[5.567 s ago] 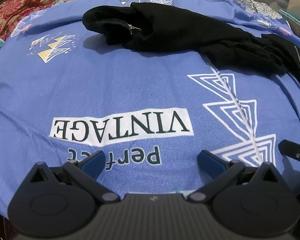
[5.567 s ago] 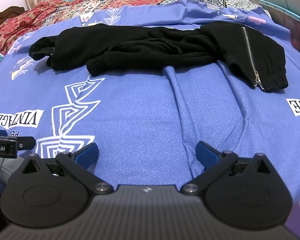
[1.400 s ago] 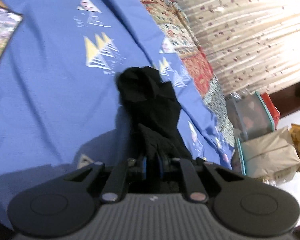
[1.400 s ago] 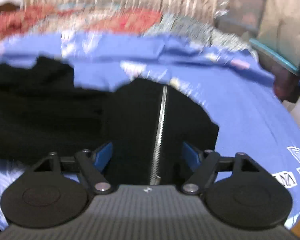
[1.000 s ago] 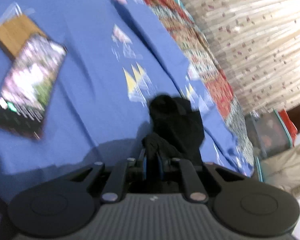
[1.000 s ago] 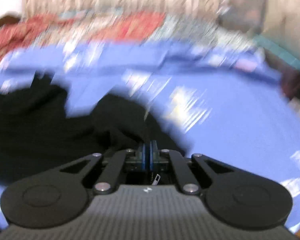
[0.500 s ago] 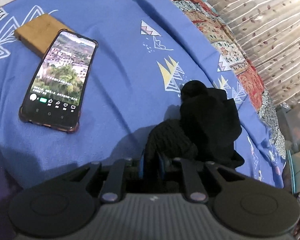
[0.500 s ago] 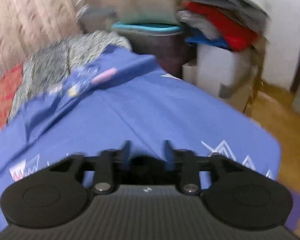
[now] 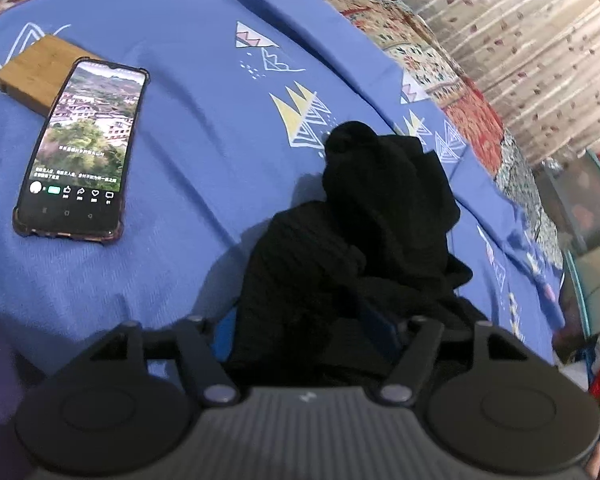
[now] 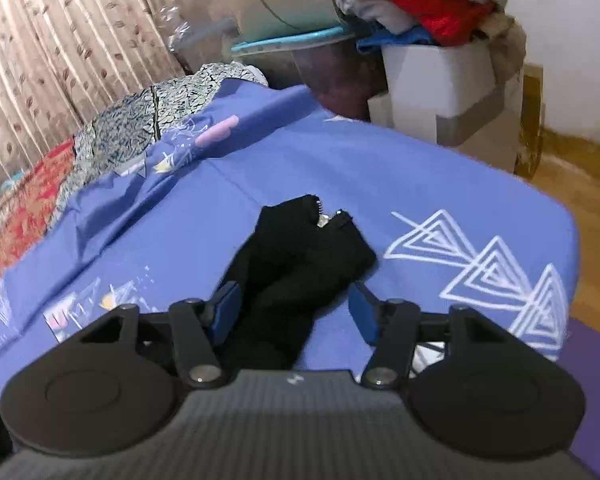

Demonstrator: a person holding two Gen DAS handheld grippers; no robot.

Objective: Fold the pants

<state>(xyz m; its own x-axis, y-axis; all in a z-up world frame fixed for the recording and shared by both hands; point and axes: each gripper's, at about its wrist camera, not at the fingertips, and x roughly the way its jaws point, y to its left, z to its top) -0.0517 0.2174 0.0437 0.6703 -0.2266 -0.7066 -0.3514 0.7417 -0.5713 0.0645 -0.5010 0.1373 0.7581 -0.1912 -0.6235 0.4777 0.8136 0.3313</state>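
Item: black pants (image 9: 384, 216), lying on the blue bedsheet (image 9: 204, 128), bunched rather than flat. My left gripper (image 9: 306, 328) has its jaws spread, one end of the cloth heaped between them; the far blue pad is partly buried, so contact is probably loose. My right gripper (image 10: 294, 306) is likewise parted around the zippered cuff (image 10: 328, 218), not pinching it. I judge each end is set down where I can re-grip it to stretch the garment. Long axis: gripper to gripper across the bed, cuff pointing toward the bed's corner. Nearby: phone (image 9: 80, 148) on a wooden block (image 9: 30, 72), well apart.
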